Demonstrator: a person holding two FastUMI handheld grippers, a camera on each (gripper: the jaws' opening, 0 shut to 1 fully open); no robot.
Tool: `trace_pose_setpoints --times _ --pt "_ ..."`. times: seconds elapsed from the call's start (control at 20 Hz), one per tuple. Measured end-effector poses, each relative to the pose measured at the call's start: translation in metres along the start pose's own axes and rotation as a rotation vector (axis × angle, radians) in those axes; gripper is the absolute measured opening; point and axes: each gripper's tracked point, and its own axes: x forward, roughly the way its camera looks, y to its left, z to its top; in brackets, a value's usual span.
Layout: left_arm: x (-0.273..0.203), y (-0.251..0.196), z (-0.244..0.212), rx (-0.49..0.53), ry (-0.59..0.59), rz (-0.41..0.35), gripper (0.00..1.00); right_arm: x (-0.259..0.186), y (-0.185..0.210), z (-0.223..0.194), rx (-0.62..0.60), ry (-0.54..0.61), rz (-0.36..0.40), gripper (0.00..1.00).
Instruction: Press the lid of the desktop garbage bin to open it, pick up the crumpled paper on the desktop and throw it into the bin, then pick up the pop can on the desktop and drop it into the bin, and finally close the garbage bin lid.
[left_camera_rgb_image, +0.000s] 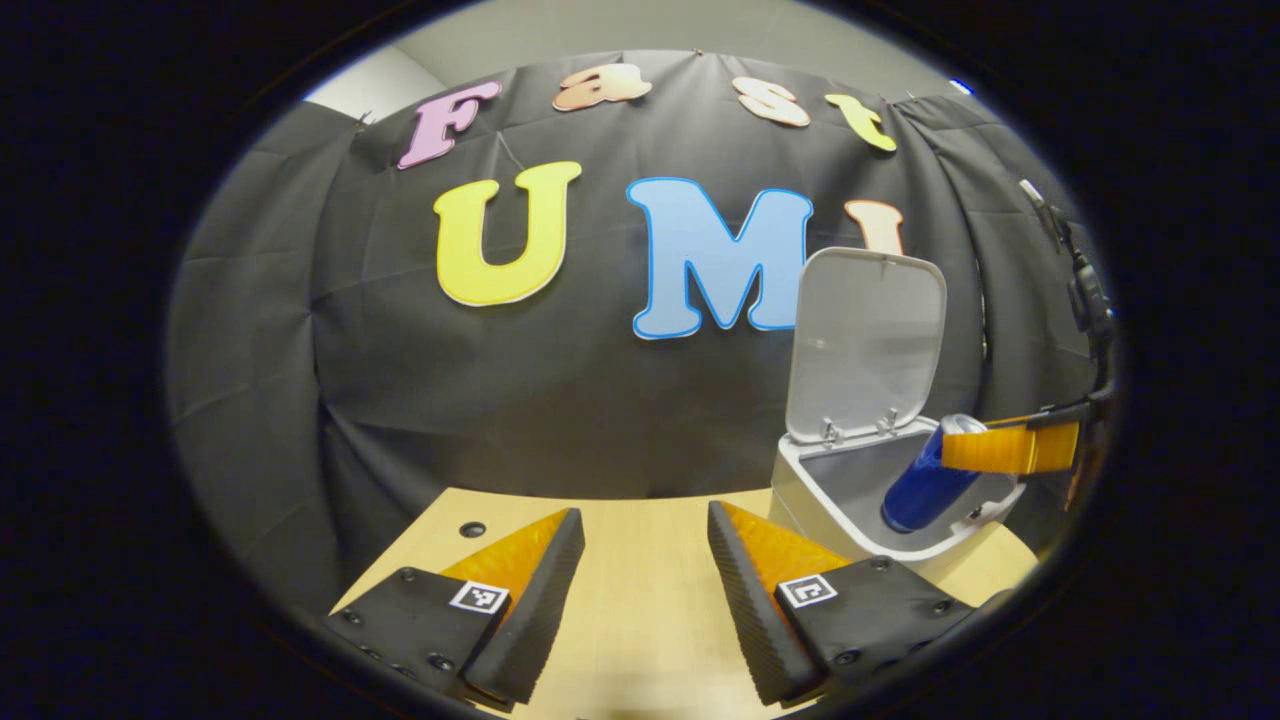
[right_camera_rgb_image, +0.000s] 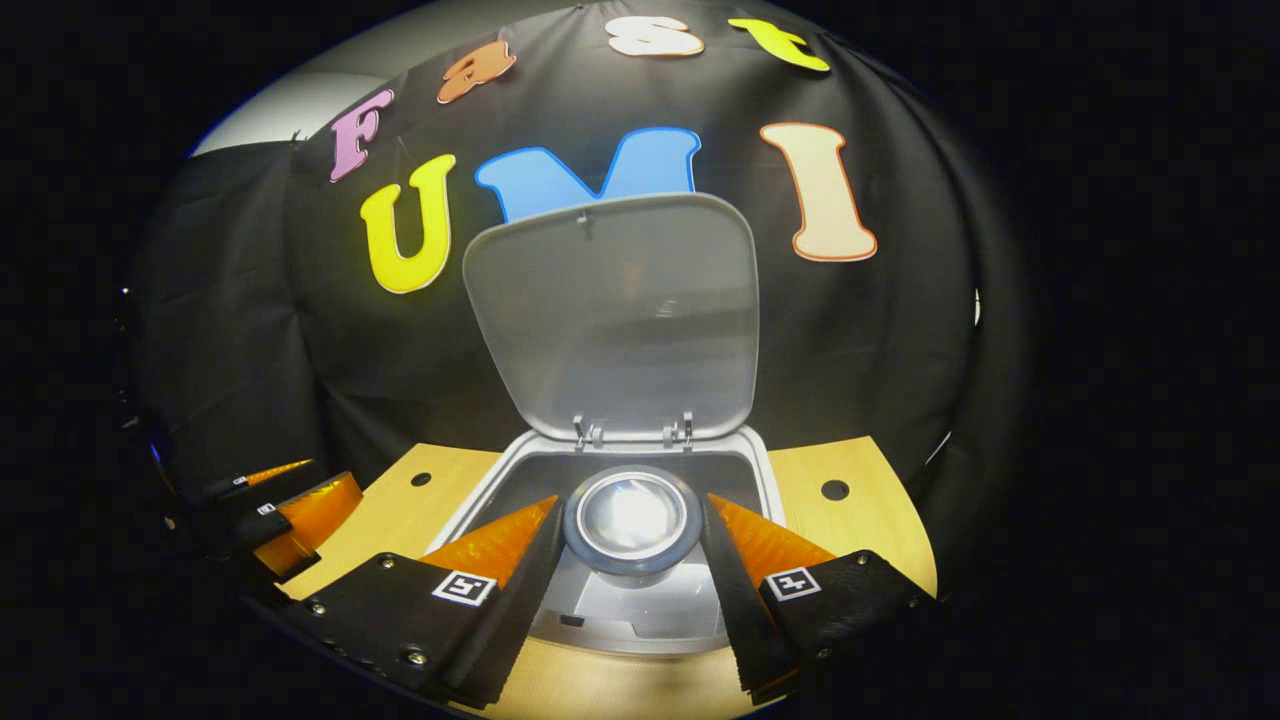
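The white desktop bin (left_camera_rgb_image: 800, 490) stands at the table's right end, its lid (left_camera_rgb_image: 868, 340) swung upright. A blue pop can (left_camera_rgb_image: 925, 485) hangs tilted over the bin's opening, lower end inside the rim, with my right gripper (left_camera_rgb_image: 985, 447) shut on its upper part. In the right gripper view the can's round end (right_camera_rgb_image: 632, 520) sits between my right gripper (right_camera_rgb_image: 632, 503) fingers, above the bin's open mouth (right_camera_rgb_image: 500, 480) and in front of the raised lid (right_camera_rgb_image: 612, 315). My left gripper (left_camera_rgb_image: 645, 512) is open over bare table to the bin's left, and my left gripper (right_camera_rgb_image: 290, 505) is seen low at the left.
The light wooden table (left_camera_rgb_image: 640, 600) has small round holes (left_camera_rgb_image: 472, 528) near its back edge. Black cloth walls the booth close behind the bin. A dark stand with cables (left_camera_rgb_image: 1085, 300) rises at the far right.
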Motion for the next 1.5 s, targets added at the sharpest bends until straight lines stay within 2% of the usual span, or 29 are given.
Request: trace_pose_setpoints --times 0.25,0.3,0.35,0.55,0.6,0.65,0.95,1.25,1.3,1.5 --pt "0.001 0.004 -0.004 -0.012 0.006 0.008 0.83 0.016 -0.004 -0.018 0.002 0.064 -0.012 0.83" --pt "0.002 0.004 -0.004 -0.013 0.007 0.009 0.85 0.019 -0.006 -0.021 0.002 0.079 -0.018 0.83" --pt "0.001 0.005 -0.004 -0.013 0.008 0.009 0.83 0.021 -0.004 -0.020 -0.001 0.076 -0.017 0.83" --pt "0.002 0.006 -0.005 -0.011 0.008 0.011 0.85 0.029 -0.008 -0.020 -0.035 0.099 -0.046 0.83" --pt "0.002 0.007 -0.005 -0.011 0.008 0.012 0.83 0.029 -0.008 -0.020 -0.042 0.100 -0.049 0.83" --pt "0.002 0.007 -0.006 -0.012 0.008 0.013 0.85 0.030 -0.008 -0.021 -0.048 0.102 -0.053 0.83" --pt "0.000 0.008 -0.007 -0.017 0.012 0.015 0.83 0.031 -0.009 -0.021 -0.071 0.107 -0.071 0.84" --pt "-0.001 0.010 -0.006 -0.017 0.012 0.020 0.86 0.030 -0.009 -0.020 -0.063 0.105 -0.070 0.85" --pt "-0.002 0.011 -0.006 -0.018 0.012 0.020 0.80 0.030 -0.006 -0.019 -0.061 0.102 -0.063 0.85" --pt "-0.003 0.012 -0.006 -0.018 0.013 0.022 0.83 0.030 -0.007 -0.020 -0.067 0.101 -0.067 0.88"
